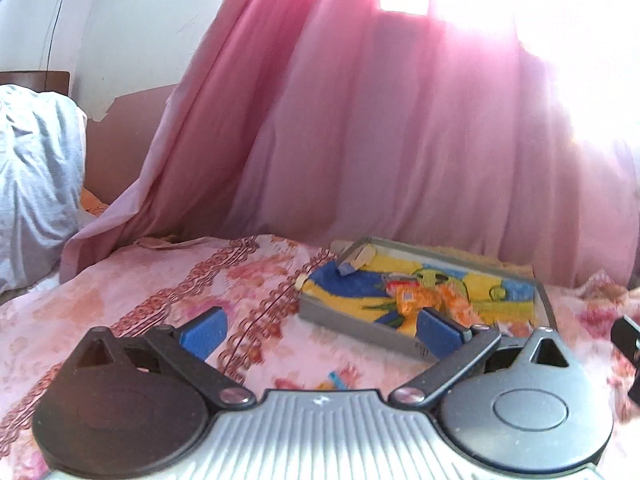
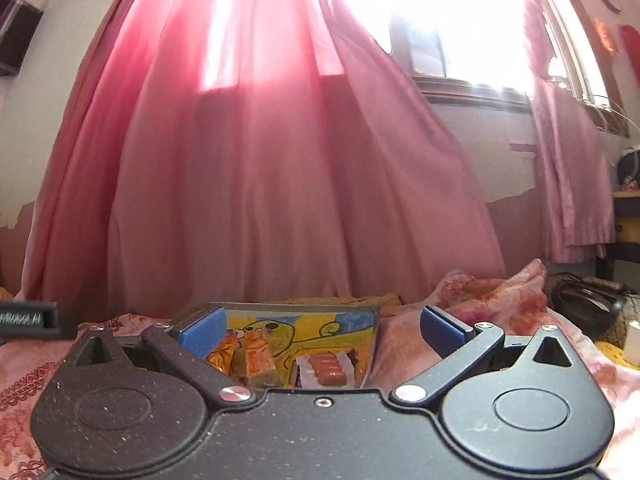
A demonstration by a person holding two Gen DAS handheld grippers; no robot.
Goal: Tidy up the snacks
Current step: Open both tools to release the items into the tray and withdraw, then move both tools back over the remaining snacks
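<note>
A grey tray [image 1: 352, 322] with a yellow and blue cartoon picture on its floor lies on the floral bedsheet, ahead and right of my left gripper [image 1: 320, 334]. That gripper is open and empty, its right pad just before the tray's near wall. Orange-wrapped snacks [image 1: 416, 298] lie in the tray. A small blue wrapper [image 1: 338, 380] lies on the sheet between the fingers. My right gripper [image 2: 320, 332] hovers open and empty at the near end of the tray [image 2: 300, 306]. Below it lie orange snack packs [image 2: 248, 354] and a white pack of brown pieces [image 2: 328, 366].
A pink curtain [image 1: 360, 140] hangs right behind the tray, with a bright window [image 2: 460, 32] beyond. White bedding [image 1: 36, 168] is piled at far left. Rumpled floral sheet [image 2: 500, 296] rises right of the tray; a dark object [image 2: 588, 304] sits past it.
</note>
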